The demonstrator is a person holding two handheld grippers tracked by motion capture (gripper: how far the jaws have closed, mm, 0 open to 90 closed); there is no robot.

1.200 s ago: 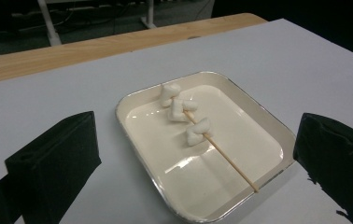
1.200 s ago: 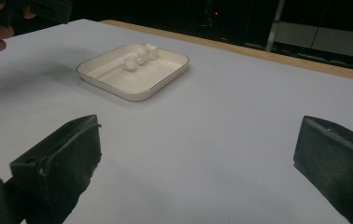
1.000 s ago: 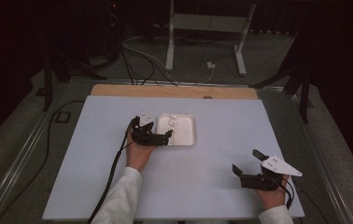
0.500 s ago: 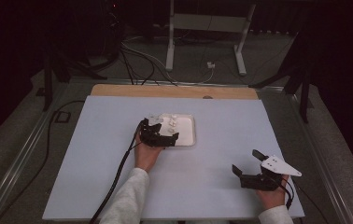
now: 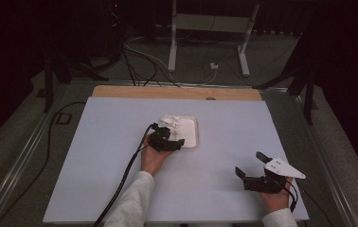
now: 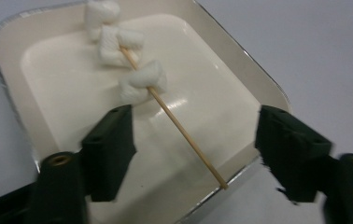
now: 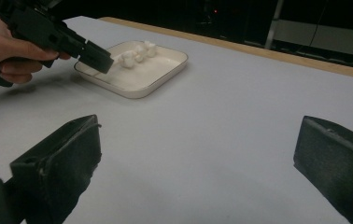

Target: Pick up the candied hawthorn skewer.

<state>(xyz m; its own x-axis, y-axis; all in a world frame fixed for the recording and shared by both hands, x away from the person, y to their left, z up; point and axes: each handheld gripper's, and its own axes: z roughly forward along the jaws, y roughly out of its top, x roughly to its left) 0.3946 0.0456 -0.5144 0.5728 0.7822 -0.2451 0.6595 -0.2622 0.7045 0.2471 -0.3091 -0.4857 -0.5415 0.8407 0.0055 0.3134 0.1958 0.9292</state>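
Three soft lumps on one thin stick

Three white marshmallow-like pieces (image 6: pixel 143 82) are threaded on a wooden skewer (image 6: pixel 184 131) lying slantwise in a shallow white tray (image 6: pixel 240 70), which sits a little beyond the tabletop's (image 5: pixel 96 165) middle, nearer its far edge.

My judgement: very light, and the pieces are soft and squashy, so I'd not pinch them. The bare stick is stiff but thin, likely to snap or roll on the glossy tray floor. Best hold is mid-shaft, between the nearest piece and the free tip at the tray's rim.

Left gripper (image 6: pixel 193 140): fingers have just been closing, part-spread now, straddling the bare shaft without touching it.

Right gripper (image 5: pixel 256 169): fingers spread wide, nothing between, resting near the tabletop's near right corner.

Tray has rounded corners and a smooth sheen.
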